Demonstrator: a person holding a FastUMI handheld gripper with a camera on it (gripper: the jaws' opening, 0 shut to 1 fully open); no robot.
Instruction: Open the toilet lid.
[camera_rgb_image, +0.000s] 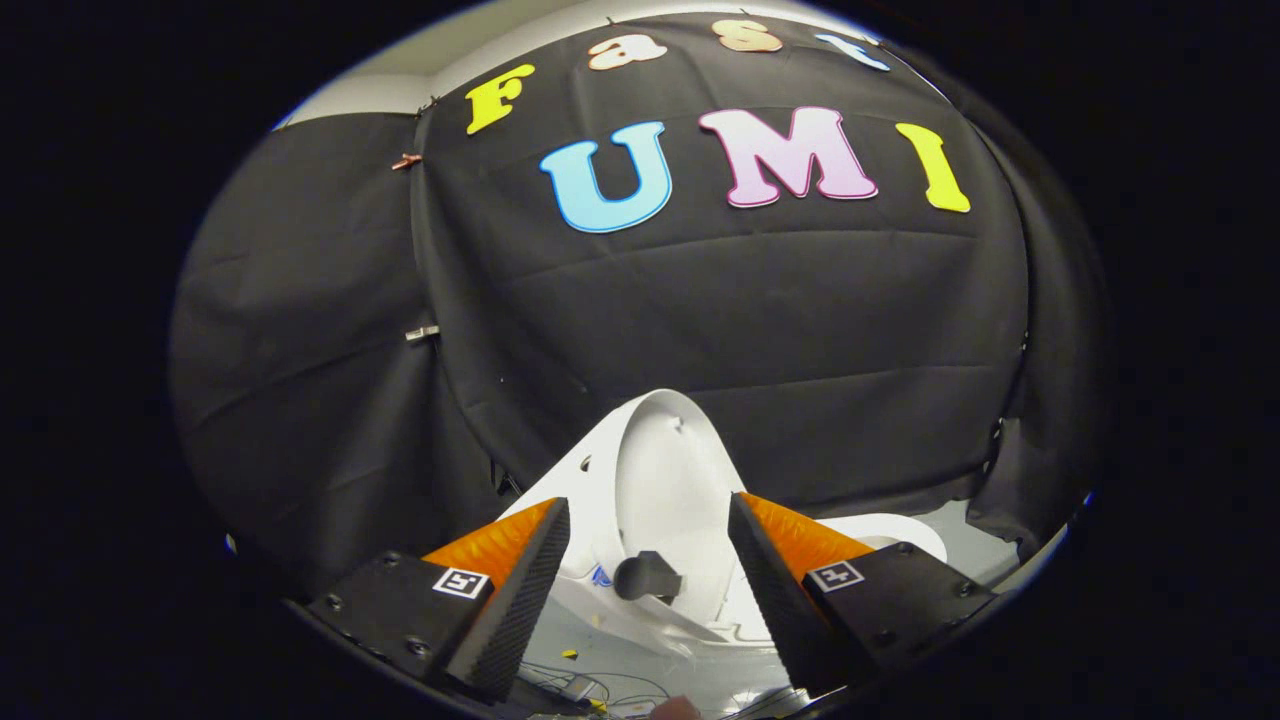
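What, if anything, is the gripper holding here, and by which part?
Nothing is held. The gripper is open, its fingers apart with the raised white toilet lid and a small dark handle between them, untouched.

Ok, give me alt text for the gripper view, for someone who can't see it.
A white toilet lid stands raised, nearly upright, ahead of the gripper, whose open jaws frame it with a gap on each side. A small dark handle juts out near the lid's lower edge, and black cloth hangs behind.
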